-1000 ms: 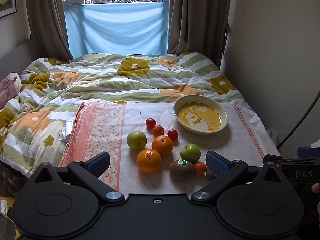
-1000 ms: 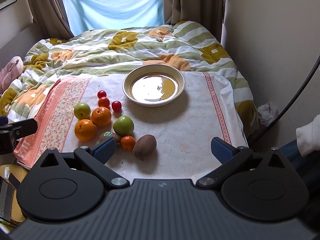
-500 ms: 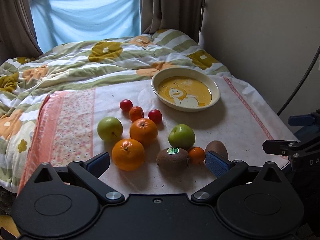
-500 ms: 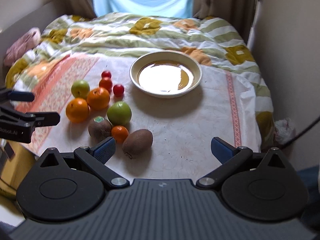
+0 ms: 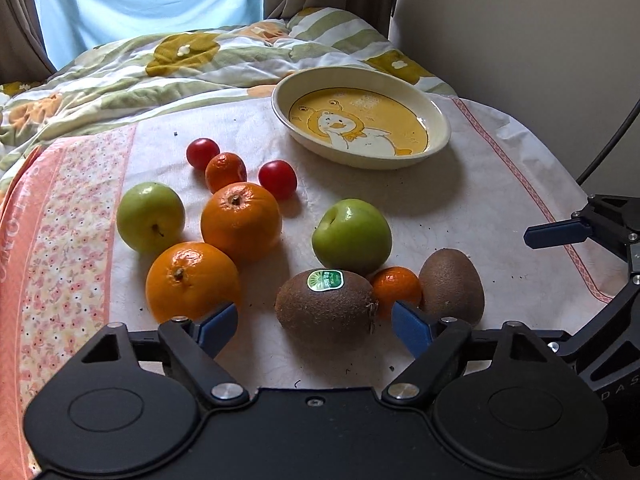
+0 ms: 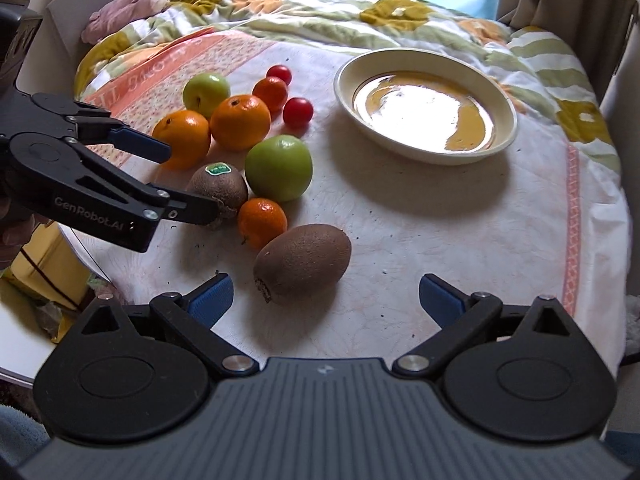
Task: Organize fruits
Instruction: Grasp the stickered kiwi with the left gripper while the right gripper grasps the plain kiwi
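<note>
Left gripper: my left gripper (image 5: pixel 313 322) is spread wide with nothing in it, its blue fingers (image 5: pixel 216 322) either side of the stickered kiwi (image 5: pixel 326 304), not touching it.
Right gripper: my right gripper (image 6: pixel 325 298) is also wide open and empty, low over the cloth, the plain kiwi (image 6: pixel 302 262) just ahead between its fingertips and nearer the left one.
Kiwis: the stickered kiwi lies at the near edge of the fruit cluster; the plain kiwi sits to its right, a small mandarin (image 5: pixel 396 288) wedged between the two and touching both.
Green apples: one green apple (image 5: pixel 352 236) sits just behind the stickered kiwi; a paler apple (image 5: pixel 151 217) is at the left of the cluster.
Oranges: two large oranges (image 5: pixel 240 220) touch each other, the nearer one (image 5: pixel 192 280) just beside my left fingertip.
Small fruit: two cherry tomatoes (image 5: pixel 277 180) and a second small mandarin (image 5: pixel 225 171) sit at the far side of the cluster.
Plate: the cream plate (image 5: pixel 438 120) with a duck picture stands apart from the fruit, far right, holding no fruit.
Surface: everything rests on a white cloth (image 5: pixel 460 216) with a pink floral border, spread over the worktop beside a bed with a striped quilt (image 5: pixel 200 64).
</note>
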`<act>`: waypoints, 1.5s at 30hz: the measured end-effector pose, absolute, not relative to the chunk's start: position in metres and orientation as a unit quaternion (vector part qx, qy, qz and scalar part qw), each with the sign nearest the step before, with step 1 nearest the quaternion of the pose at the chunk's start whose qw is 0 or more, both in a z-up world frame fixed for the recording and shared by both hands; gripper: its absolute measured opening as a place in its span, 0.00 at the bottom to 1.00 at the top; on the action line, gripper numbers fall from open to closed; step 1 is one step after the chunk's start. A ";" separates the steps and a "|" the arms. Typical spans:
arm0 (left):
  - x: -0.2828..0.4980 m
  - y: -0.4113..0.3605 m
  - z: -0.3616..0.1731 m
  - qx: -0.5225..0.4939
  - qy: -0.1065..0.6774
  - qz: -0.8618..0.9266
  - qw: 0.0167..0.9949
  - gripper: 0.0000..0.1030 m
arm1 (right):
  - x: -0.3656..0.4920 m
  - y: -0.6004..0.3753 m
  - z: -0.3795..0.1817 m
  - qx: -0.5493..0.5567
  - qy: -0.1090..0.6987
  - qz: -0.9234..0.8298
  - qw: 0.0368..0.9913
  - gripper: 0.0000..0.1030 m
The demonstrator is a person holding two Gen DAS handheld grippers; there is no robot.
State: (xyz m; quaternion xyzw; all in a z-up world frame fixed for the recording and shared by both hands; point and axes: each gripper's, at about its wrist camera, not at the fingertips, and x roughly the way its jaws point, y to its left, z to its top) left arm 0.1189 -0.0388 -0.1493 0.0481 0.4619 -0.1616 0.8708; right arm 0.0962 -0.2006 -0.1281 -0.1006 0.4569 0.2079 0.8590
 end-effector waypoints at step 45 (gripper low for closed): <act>0.103 -0.016 -0.156 0.018 0.466 -0.172 0.867 0.65 | 0.127 -0.175 -0.155 -0.133 0.473 0.261 0.831 0.78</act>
